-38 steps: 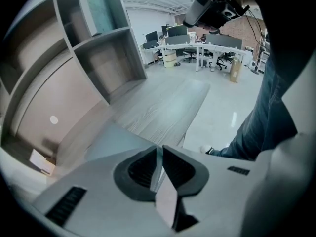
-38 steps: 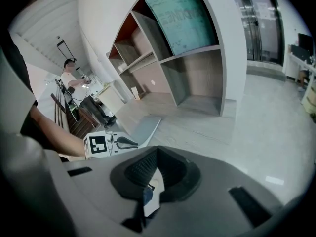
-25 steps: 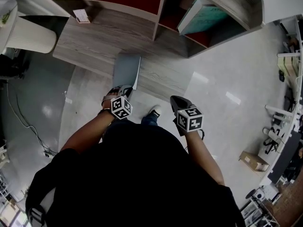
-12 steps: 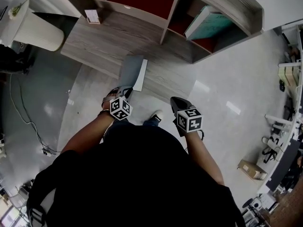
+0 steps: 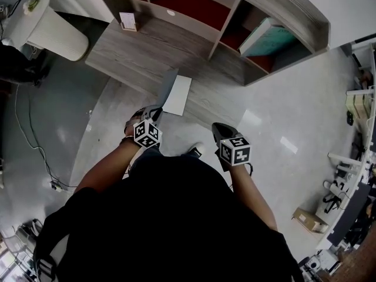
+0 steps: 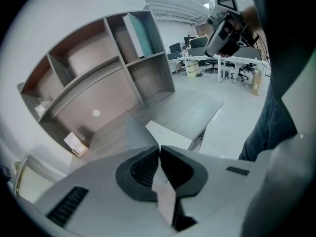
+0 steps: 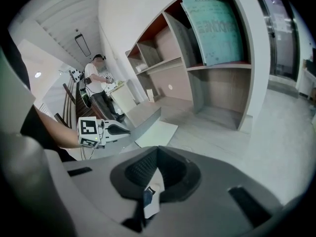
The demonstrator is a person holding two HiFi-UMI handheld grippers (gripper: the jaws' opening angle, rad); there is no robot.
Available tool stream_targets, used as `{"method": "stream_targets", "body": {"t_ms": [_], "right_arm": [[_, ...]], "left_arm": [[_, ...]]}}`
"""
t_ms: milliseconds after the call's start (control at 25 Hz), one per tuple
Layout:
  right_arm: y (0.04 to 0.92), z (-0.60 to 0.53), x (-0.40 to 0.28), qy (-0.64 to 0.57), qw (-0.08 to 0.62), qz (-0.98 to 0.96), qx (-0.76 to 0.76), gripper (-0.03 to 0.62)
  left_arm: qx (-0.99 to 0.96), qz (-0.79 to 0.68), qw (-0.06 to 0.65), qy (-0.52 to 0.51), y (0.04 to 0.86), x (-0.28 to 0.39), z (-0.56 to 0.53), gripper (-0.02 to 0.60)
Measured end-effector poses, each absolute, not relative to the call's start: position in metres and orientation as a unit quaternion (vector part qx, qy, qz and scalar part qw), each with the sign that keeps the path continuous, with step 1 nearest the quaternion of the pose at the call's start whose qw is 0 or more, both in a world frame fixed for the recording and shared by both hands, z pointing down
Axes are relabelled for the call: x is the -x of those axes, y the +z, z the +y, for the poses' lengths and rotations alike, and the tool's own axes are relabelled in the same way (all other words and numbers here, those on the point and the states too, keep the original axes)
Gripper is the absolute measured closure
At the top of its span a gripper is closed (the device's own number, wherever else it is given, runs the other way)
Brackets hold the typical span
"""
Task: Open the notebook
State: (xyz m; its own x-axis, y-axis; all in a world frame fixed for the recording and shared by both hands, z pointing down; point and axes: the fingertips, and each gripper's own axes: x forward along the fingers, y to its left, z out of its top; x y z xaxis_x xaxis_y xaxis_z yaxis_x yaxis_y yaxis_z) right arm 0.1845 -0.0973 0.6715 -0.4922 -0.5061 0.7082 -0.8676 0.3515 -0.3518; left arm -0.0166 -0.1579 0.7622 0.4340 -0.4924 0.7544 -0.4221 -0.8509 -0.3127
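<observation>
Left tool (image 5: pixel 157 110) is clamping shut on the near edge of the notebook (image 5: pixel 174 103) cover (image 5: pixel 167 84). It is gripping just that one thin grey sheet, so the cover alone is standing up. The notebook is sitting at the counter (image 5: pixel 135 49) front edge, within easy reach, with the cover tilting up steeply over its left-side hinge and the white first page (image 5: pixel 181 90) showing. Right tool (image 5: pixel 217 128) is closed on nothing and hanging off the counter's front, over the floor. I'd guess it is parking there to stay out of the cover's swing. Nothing is pinning the book to the counter, so it could be sliding while the cover is going over.
</observation>
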Motion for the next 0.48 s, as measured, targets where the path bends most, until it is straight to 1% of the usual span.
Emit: {"method": "stream_targets", "body": {"t_ms": [480], "right_arm": [[0.665, -0.089, -0.163, 0.353, 0.252, -0.787, -0.438, 0.592]], "left_arm": [[0.827, 0.322, 0.010, -0.460, 0.758, 0.080, -0.166, 0.558]]}}
